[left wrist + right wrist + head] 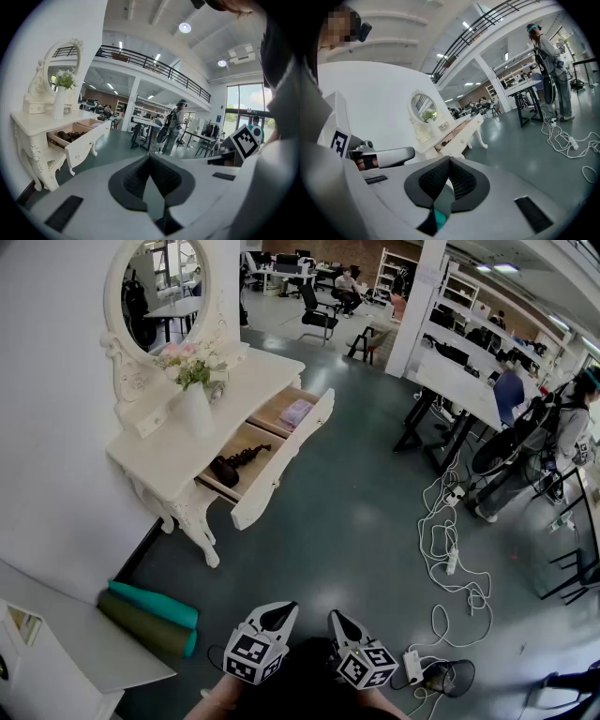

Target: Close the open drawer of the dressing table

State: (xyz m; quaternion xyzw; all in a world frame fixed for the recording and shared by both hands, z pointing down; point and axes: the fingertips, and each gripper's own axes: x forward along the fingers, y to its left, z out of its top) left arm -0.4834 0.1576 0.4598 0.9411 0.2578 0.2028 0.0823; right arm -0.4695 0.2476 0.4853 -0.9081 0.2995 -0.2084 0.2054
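Observation:
The white dressing table (169, 451) stands against the left wall, with an oval mirror and a vase of flowers (195, 390) on top. Its wide drawer (281, 460) is pulled out, with a dark object (234, 465) in one compartment and a pale packet (296, 412) in the other. My left gripper (281, 611) and right gripper (335, 617) hang side by side at the bottom of the head view, well short of the table, both shut on nothing. The drawer (79, 140) shows at left in the left gripper view beyond the gripper (150, 155), and the drawer (459, 138) lies ahead of the right gripper (450, 158).
Two rolled mats (150, 615) lie on the floor by the table's near leg. Cables and power strips (450, 549) trail across the floor at right, with a small fan (450, 677) close by. Desks (459, 381) and a person with a bicycle (553, 442) are farther right.

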